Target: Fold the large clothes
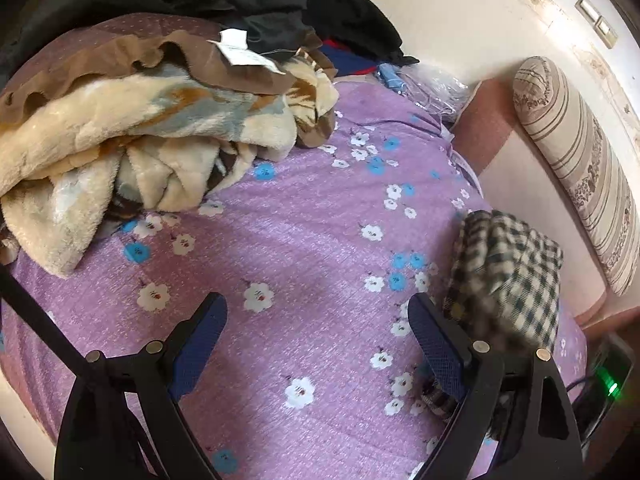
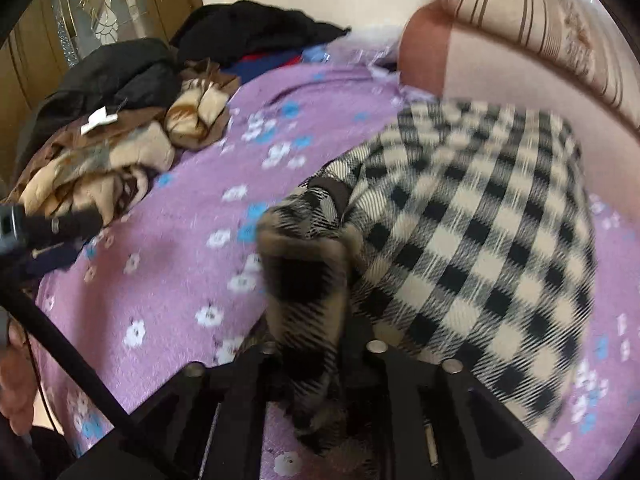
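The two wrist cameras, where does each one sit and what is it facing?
Left wrist: on the left gripper, looking along its open blue-padded fingers over the purple floral bedspread.
Right wrist: on the right gripper, shut on the checked garment, which fills the view; the person's hand shows at the left edge.
Shared: bedspread, checked garment, beige blanket, striped bolster.

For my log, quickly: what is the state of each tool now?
Left tool: open, holding nothing, above the purple bedsheet.
Right tool: closed on the checkered garment.
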`<state>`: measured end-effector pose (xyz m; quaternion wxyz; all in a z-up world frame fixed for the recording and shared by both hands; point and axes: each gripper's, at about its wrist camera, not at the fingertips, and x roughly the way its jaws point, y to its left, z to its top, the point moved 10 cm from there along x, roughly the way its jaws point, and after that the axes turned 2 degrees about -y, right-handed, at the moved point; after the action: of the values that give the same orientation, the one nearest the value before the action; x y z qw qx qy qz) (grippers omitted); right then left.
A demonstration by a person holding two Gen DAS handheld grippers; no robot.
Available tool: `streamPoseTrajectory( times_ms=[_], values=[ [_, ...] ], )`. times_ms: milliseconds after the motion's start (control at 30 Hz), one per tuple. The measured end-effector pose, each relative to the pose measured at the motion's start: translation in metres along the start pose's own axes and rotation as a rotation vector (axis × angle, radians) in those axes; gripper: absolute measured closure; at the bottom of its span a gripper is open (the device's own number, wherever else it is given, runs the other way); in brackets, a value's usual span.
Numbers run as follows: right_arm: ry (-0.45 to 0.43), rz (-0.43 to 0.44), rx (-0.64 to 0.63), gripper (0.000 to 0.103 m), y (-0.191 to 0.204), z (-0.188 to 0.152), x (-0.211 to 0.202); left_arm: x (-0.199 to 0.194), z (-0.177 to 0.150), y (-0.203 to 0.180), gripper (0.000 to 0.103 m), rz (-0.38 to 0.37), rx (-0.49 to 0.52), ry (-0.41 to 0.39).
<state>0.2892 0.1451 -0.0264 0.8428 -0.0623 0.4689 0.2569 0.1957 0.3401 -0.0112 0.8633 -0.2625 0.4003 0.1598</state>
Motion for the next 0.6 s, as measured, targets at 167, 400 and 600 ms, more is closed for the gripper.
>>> streamPoseTrajectory(
  times_ms=[167, 400, 600],
  values=[
    [0.010, 0.124, 0.014, 0.071, 0.007, -0.021, -0.019, 0.015, 0.003, -0.021, 0.012, -0.053, 0.000, 0.006],
    [-0.087, 0.154, 0.199, 0.066, -0.052, -0.036, -0.087, 0.025, -0.017, -0.089, 0.012, -0.188, 0.157, 0.009],
    [-0.143, 0.045, 0.370, 0.048, -0.136, -0.038, -0.102, 0.044, -0.052, -0.144, 0.014, -0.237, 0.332, 0.041]
  ],
)
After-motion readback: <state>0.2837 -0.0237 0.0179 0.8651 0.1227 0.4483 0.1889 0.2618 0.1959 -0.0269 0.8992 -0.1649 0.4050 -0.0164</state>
